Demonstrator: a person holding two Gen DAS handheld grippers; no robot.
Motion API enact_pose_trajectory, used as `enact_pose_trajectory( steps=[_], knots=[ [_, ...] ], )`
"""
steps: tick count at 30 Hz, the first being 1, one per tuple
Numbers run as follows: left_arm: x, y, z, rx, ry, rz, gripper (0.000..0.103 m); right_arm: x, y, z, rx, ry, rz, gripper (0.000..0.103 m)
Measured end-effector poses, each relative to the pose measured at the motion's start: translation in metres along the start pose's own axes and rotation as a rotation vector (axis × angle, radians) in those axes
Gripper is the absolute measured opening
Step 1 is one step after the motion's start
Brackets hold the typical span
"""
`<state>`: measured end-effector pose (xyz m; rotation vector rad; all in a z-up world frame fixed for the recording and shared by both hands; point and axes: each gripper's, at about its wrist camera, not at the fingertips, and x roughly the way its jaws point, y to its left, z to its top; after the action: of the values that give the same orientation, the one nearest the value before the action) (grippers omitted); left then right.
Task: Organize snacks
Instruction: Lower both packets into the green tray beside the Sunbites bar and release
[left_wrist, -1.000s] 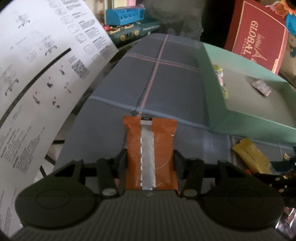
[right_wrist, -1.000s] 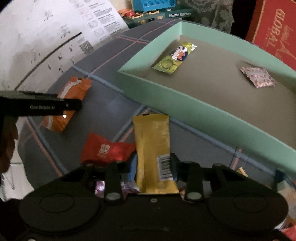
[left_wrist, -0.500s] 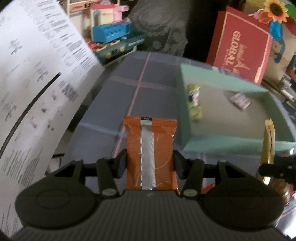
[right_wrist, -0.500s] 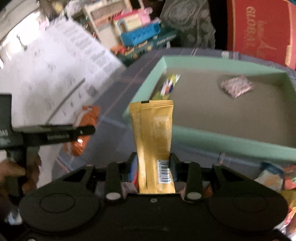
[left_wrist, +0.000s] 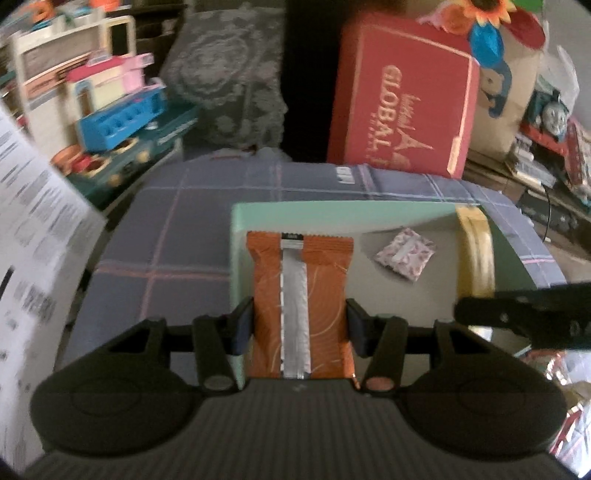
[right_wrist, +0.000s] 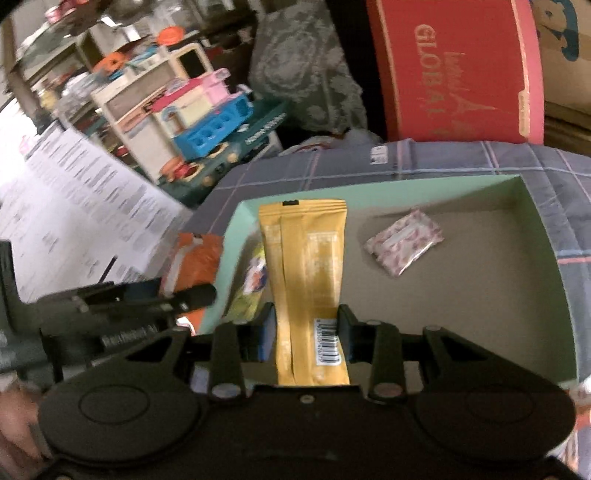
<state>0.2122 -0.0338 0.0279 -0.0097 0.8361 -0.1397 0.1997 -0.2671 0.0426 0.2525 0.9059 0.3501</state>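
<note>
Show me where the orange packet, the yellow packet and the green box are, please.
orange packet (left_wrist: 301, 295), left wrist view, middle of its silver seam.
yellow packet (right_wrist: 308, 273), right wrist view, middle of its front.
green box (right_wrist: 546, 258), right wrist view, inside of its right wall.

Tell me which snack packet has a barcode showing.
The yellow packet clamped in the right claw; its barcode sits low on the wrapper. The orange packet and pink-patterned packet show none.
</note>
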Motion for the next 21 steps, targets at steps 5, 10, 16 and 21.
enact_pose_trajectory(
  steps=[5,10,16,21],
  knots=[
    [0.049,-0.019,0.021,0.003,0.053,-0.026,0.051,0.037,-0.016,0.027,0.04,0.031,-0.027,0.034],
    [0.098,-0.021,0.027,-0.017,0.147,-0.036,0.051,0.075,-0.028,0.036,0.06,0.068,-0.048,0.034],
    [0.137,-0.017,0.024,0.026,0.199,0.028,0.051,0.104,-0.037,0.042,0.082,0.095,-0.042,0.034],
    [0.154,-0.012,0.031,0.051,0.186,0.073,0.051,0.118,-0.037,0.046,0.086,0.105,-0.039,0.034]
  ],
)
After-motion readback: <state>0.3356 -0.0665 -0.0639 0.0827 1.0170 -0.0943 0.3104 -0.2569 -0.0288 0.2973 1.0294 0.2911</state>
